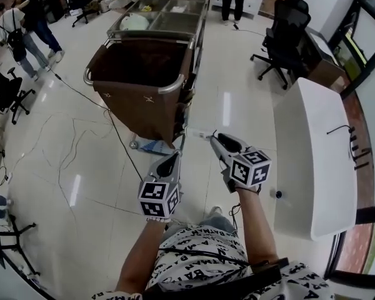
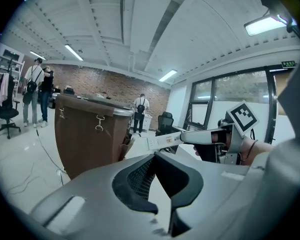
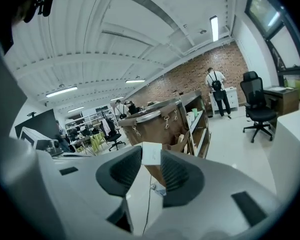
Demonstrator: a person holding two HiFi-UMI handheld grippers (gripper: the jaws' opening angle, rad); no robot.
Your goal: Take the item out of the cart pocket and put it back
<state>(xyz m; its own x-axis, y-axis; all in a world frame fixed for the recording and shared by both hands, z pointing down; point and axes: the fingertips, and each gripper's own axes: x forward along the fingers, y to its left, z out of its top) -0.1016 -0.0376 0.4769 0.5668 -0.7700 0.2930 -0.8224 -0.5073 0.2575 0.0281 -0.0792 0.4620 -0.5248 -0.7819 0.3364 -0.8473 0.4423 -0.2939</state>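
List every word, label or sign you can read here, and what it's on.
Small white box held in the right gripper: printed lines, too blurred to read.
Green wall sign: too small to read.
Shirt: scattered letters, no whole word readable.
Nothing else carries text.

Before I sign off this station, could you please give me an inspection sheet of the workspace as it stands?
Surface: glossy floor; nothing seen on it near the grippers except a cable.
Job's things: cart with brown bag; white packet held in the air short of the cart.
Clutter: white items in the cart's top tray.
Grippers: right gripper fingers closed on the packet; left gripper shut, empty.
Cables: black cable across the floor beside the cart.
Surroundings: office chair, white desk, people standing far off.
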